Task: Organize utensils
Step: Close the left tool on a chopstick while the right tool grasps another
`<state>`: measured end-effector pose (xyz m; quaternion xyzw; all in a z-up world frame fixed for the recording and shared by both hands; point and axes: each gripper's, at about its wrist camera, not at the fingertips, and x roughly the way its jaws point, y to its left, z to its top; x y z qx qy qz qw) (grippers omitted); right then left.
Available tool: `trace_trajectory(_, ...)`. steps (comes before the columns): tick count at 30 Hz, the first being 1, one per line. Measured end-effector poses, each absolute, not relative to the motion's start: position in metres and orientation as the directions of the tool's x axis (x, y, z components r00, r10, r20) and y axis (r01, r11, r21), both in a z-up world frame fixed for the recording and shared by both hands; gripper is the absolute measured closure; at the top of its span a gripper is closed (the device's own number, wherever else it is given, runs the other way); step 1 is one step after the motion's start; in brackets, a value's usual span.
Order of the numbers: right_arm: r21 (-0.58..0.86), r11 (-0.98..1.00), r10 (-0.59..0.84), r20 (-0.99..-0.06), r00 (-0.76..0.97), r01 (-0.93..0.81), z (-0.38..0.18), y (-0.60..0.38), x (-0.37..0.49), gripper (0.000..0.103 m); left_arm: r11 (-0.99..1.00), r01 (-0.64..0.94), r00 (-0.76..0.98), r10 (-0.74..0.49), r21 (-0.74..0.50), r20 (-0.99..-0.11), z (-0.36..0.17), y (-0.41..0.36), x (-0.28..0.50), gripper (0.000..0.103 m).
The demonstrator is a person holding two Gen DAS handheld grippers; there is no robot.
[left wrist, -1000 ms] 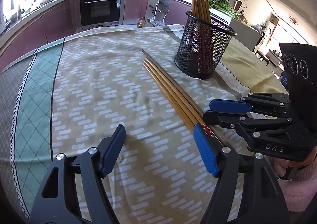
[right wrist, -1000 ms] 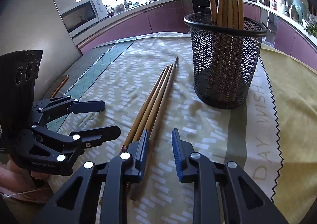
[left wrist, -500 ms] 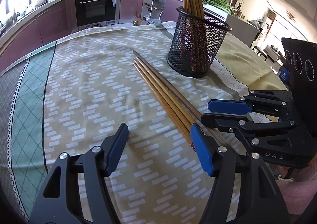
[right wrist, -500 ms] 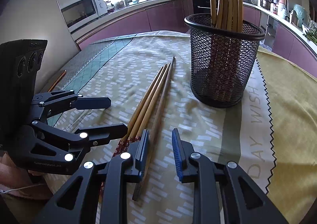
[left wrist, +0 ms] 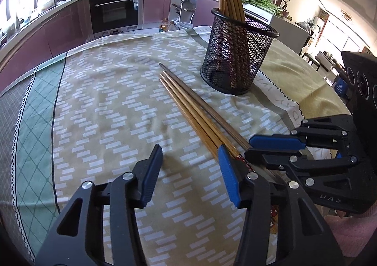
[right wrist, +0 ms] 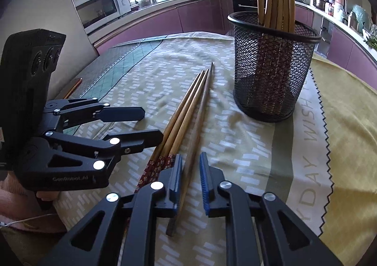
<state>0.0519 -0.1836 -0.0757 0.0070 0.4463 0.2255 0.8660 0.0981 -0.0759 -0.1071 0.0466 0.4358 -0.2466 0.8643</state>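
Several wooden chopsticks (left wrist: 195, 110) lie side by side on the patterned tablecloth, also in the right wrist view (right wrist: 186, 105). A black mesh holder (left wrist: 236, 58) with several upright chopsticks stands behind them, also in the right wrist view (right wrist: 271, 72). My right gripper (right wrist: 190, 178) is open a little, its fingers straddling the near end of the darkest chopstick (right wrist: 198, 129) without closing on it. My left gripper (left wrist: 189, 176) is wide open and empty, just left of the chopsticks' near ends.
The tablecloth (left wrist: 106, 105) covers a round table whose edge falls away on the right (right wrist: 348, 124). Kitchen counters and an oven (left wrist: 113, 9) stand behind. A thin brown object (right wrist: 73, 85) lies at the table's far left edge.
Both grippers have moved forward and lower toward the chopsticks. The right gripper's fingers now straddle the dark chopstick's near end. The left gripper stays wide open.
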Motion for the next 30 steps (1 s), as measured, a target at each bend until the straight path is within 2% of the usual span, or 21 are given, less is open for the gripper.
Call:
trace_trajectory(12,0.326,0.854,0.496,-0.747,0.444,-0.406,-0.077,-0.179,0.034,0.093,0.870,0.471,0.482,-0.394,-0.148,-0.782,-0.107,-0.069,0.102,0.058)
trace_trajectory(15,0.299,0.859,0.480,-0.752,0.451,-0.416,-0.075,-0.174,0.028,0.093,0.869,0.475,0.485,-0.391,-0.139,-0.782,-0.107,-0.069,0.100,0.058)
trace_trajectory(20,0.314,0.862,0.481,-0.752,0.450,-0.398,-0.075,-0.179,0.028,0.093,0.871,0.470,0.482,-0.390,-0.143,-0.785,-0.107,-0.065,0.102,0.069)
trace_trajectory(30,0.240,0.896,0.413,-0.760,0.501,-0.374,-0.069,-0.178,0.049,0.089,0.869,0.476,0.472,-0.384,-0.137,-0.794,-0.105,-0.065,0.109,0.072)
